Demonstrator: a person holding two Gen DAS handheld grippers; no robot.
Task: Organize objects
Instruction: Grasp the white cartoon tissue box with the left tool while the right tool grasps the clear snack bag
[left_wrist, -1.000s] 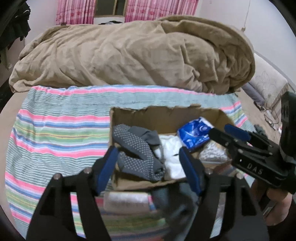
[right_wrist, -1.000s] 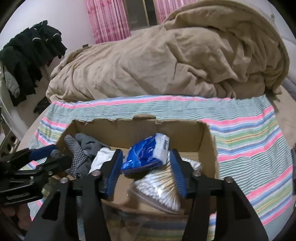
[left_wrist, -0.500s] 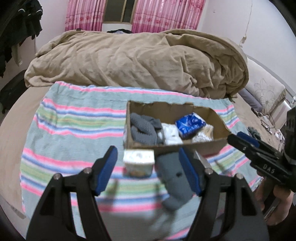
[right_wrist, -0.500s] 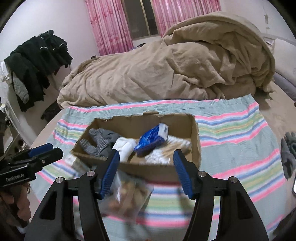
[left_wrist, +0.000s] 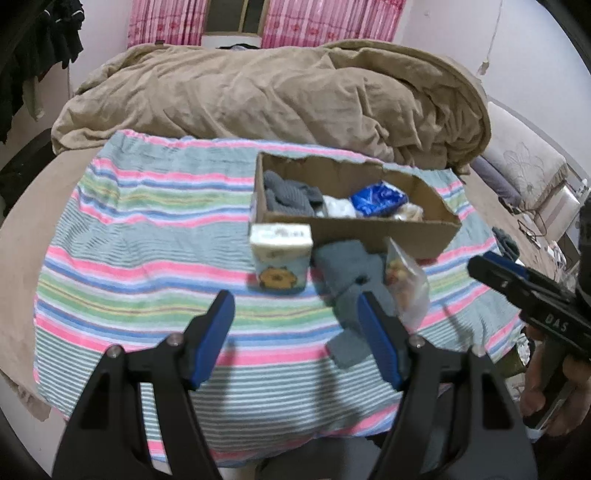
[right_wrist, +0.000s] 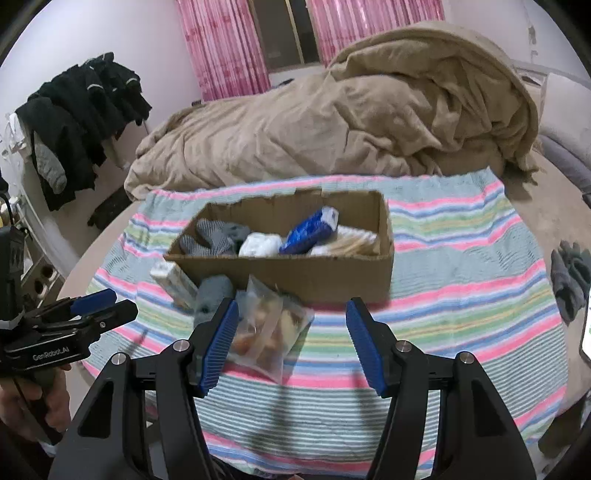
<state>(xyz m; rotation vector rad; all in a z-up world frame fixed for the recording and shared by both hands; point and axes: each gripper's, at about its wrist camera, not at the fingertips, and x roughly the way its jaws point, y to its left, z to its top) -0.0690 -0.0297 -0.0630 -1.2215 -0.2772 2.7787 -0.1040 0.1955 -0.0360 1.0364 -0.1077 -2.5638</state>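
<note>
A cardboard box (left_wrist: 424, 236) (right_wrist: 325, 275) stands on a striped cloth (left_wrist: 147, 258) (right_wrist: 461, 288). It holds grey gloves (left_wrist: 288, 194) (right_wrist: 218, 236), a white bundle (right_wrist: 260, 244), a blue packet (left_wrist: 378, 199) (right_wrist: 312, 230) and cotton swabs (right_wrist: 354, 240). In front of the box lie a tissue pack (left_wrist: 280, 254) (right_wrist: 173, 282), a grey cloth (left_wrist: 351, 273) (right_wrist: 212, 295) and a clear snack bag (left_wrist: 404, 284) (right_wrist: 267, 332). My left gripper (left_wrist: 295, 332) is open and empty, held back from these. My right gripper (right_wrist: 291, 341) is open and empty near the bag.
A crumpled tan blanket (left_wrist: 277, 92) (right_wrist: 351, 122) lies behind the cloth. Dark clothes (right_wrist: 81, 110) hang at the left wall. A dark glove (right_wrist: 570, 280) lies at the bed's right side. Pink curtains (left_wrist: 325, 18) hang at the back.
Both grippers have pulled back and up from the box. The tissue pack, grey cloth and snack bag in front of the box have come into view.
</note>
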